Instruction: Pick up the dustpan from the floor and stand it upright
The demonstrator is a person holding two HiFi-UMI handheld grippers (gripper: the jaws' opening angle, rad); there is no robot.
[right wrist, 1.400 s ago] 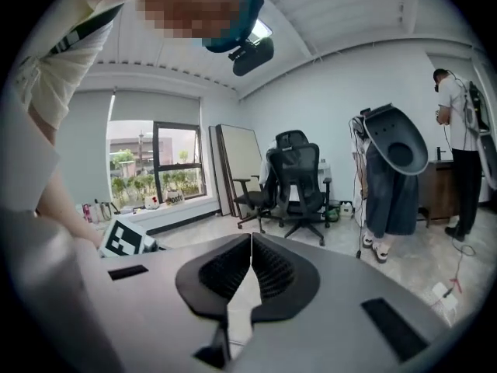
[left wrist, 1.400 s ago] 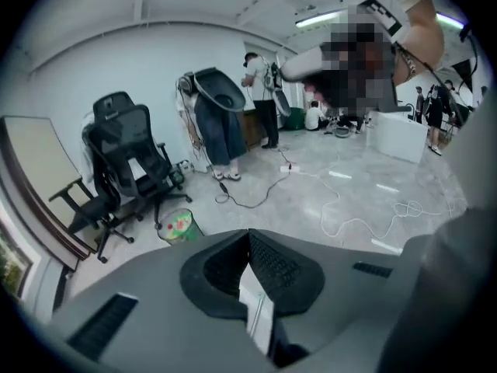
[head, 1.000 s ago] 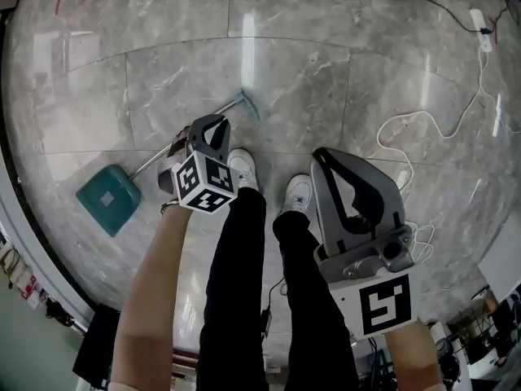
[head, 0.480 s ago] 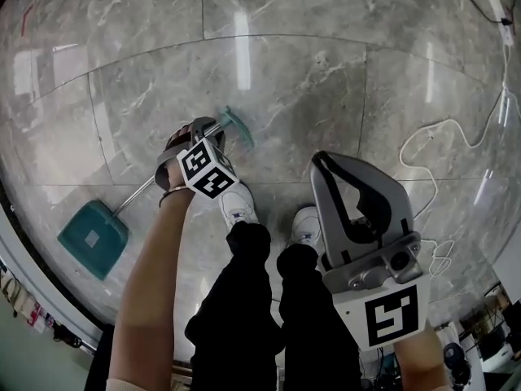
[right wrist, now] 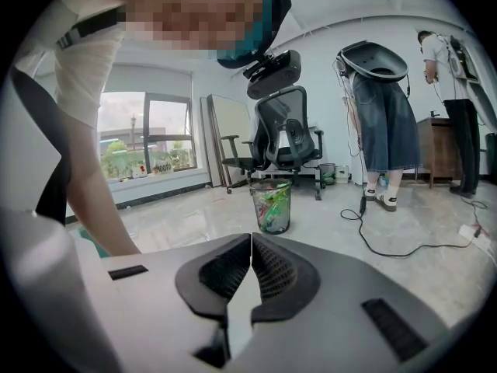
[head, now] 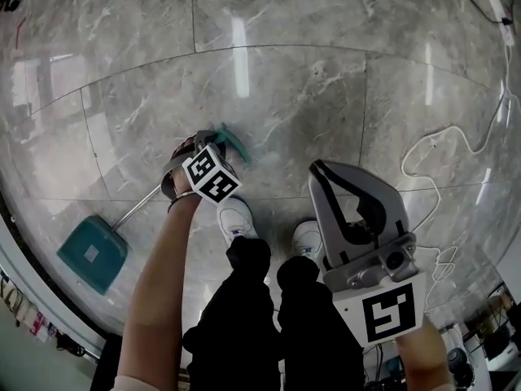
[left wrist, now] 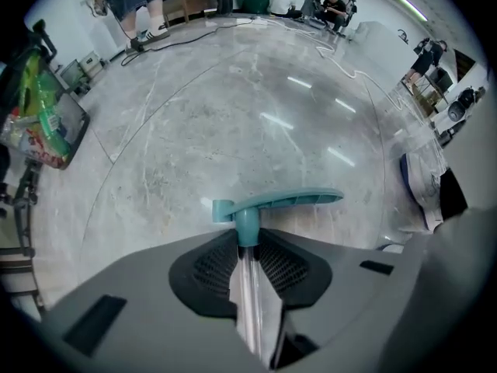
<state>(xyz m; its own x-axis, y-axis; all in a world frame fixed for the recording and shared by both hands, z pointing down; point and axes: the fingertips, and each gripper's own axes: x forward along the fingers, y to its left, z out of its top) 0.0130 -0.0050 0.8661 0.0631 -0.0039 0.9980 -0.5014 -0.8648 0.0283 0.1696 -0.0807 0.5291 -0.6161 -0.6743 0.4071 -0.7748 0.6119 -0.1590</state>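
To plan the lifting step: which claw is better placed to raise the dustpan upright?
The left claw: it is shut on the dustpan pole, just below the teal handle. The right claw is shut on nothing and points across the room.

The left gripper (head: 198, 147) is low over the floor (head: 309, 80), clamped on the dustpan (head: 92, 253) handle (head: 137, 207) just below its teal grip (head: 231, 141). The pan lies flat, well off to that gripper's left. Two shoes (head: 236, 216) stand between it and the raised right gripper (head: 319, 169). A cable (head: 444, 157) trails right of that gripper.
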